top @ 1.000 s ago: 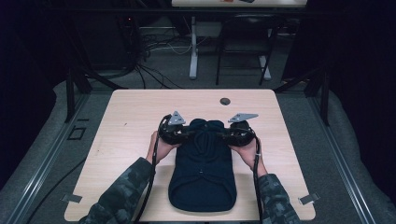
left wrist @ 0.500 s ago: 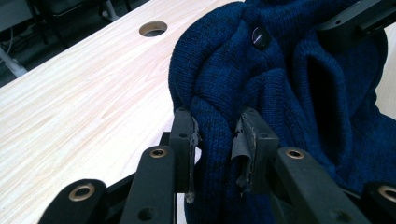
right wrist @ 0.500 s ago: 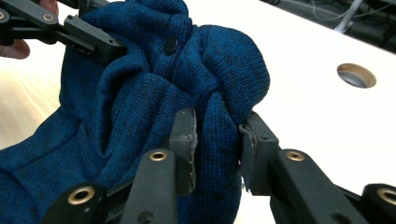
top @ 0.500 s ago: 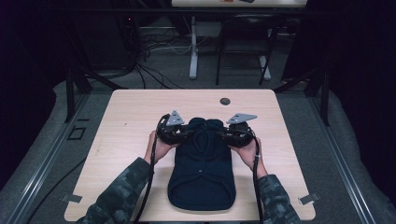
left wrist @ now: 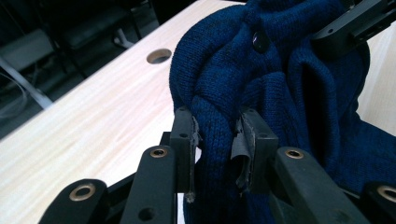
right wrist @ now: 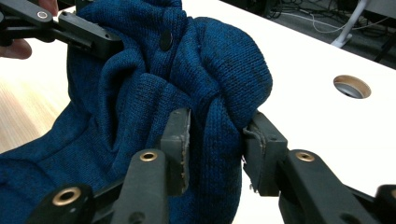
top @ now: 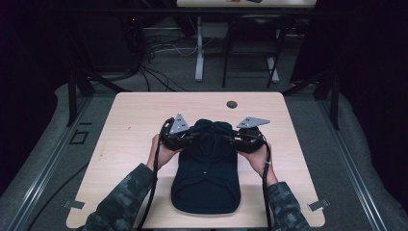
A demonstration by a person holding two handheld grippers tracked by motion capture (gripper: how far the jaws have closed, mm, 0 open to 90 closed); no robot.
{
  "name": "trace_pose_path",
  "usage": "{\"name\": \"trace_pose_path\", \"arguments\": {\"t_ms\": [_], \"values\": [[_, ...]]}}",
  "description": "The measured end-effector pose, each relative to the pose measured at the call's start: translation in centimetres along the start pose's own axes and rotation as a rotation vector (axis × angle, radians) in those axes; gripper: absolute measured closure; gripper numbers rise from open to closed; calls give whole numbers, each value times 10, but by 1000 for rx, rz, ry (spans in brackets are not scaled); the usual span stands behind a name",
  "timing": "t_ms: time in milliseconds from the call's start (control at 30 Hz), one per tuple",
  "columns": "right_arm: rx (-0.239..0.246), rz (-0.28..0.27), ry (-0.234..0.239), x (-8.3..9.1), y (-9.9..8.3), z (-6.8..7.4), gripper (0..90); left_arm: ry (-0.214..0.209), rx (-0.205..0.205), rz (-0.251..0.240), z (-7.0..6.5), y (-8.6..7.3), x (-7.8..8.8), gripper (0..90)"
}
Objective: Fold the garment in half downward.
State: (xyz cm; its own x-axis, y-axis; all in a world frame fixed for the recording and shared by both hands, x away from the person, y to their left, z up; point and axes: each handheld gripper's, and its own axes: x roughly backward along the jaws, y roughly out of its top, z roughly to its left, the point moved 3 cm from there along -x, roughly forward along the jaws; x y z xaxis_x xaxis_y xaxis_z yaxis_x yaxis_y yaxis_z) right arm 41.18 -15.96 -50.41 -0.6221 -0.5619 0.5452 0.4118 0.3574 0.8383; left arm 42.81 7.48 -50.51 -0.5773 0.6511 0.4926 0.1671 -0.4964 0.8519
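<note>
Slippage is the main risk here, judging by how little knit each pair of jaws has. The left gripper (left wrist: 217,148) is clenched on a bunched fold of the dark blue sweater (top: 207,168), the wool pinched between its pads, and the right gripper (right wrist: 215,140) grips a thicker fold the same way. If the two hands pull apart or lift unevenly, the loose knit could slide out of one pair, or stretch (the pad lining on the left jaws already looks frayed). The garment's near end lies flat on the tabletop (top: 125,144), behind the jaws; its far end is gathered up between them. The gripper views reveal a small dark button (left wrist: 259,41) beyond the jaws; the high view alone shows the whole garment and both hands.
</note>
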Motion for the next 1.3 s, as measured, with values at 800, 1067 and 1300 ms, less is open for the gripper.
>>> {"name": "trace_pose_path", "arguments": {"t_ms": [800,1067,1300], "values": [[177,-137,-112,14,1,16,742,-116,48,90,-4,-4,-1,680],[129,-101,-68,16,-3,10,638,-57,4,22,-6,1,4,719],[84,-90,-31,17,-4,7,451,-9,-88,-14,-12,9,8,719]]}}
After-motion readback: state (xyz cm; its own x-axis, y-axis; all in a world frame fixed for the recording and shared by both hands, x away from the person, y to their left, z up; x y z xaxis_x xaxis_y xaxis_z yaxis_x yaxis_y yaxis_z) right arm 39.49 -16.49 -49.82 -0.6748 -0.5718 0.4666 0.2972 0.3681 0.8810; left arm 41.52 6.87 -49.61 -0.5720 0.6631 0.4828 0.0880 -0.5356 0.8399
